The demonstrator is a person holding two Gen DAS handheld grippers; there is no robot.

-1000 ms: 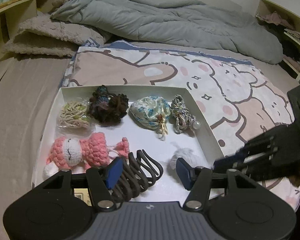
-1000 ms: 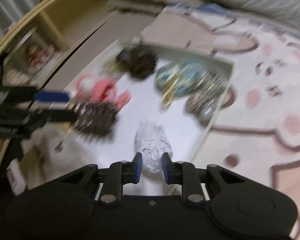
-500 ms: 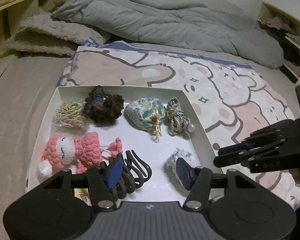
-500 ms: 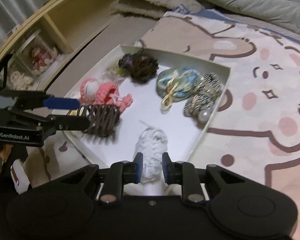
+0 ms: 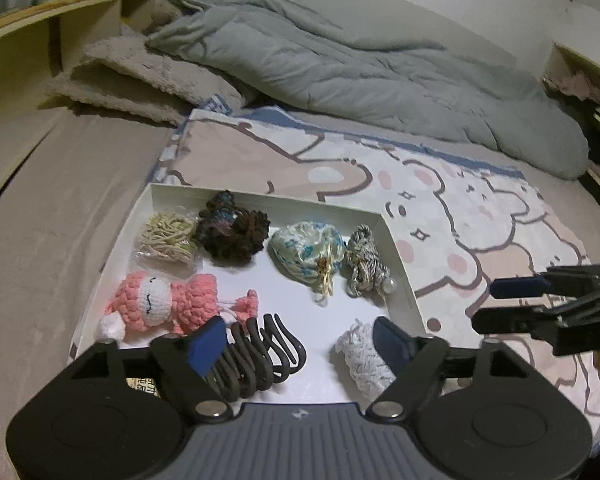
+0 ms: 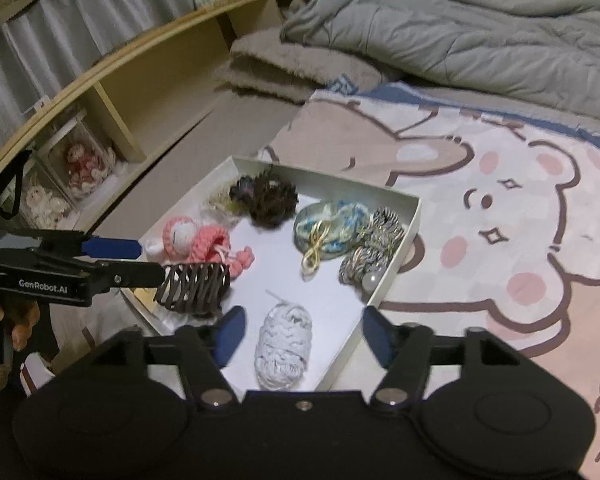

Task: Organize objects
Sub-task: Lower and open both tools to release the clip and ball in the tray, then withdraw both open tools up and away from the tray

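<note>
A white tray lies on the bed and holds hair accessories. A white crochet scrunchie lies in its near corner, between the open fingers of my right gripper, which is not touching it. A dark brown claw clip lies at the tray's near edge by the left finger of my open left gripper. The tray also holds a pink crochet doll, a dark scrunchie, a blue floral scrunchie, a striped scrunchie and a bag of hair ties.
A cartoon bear blanket covers the bed under the tray. A grey duvet is bunched at the back. A beige pillow lies at the back left. A wooden shelf runs along the left side.
My right gripper has opened and let go of the white scrunchie, which now lies in the tray. It has drawn back a little. My left gripper has stayed open by the claw clip.
</note>
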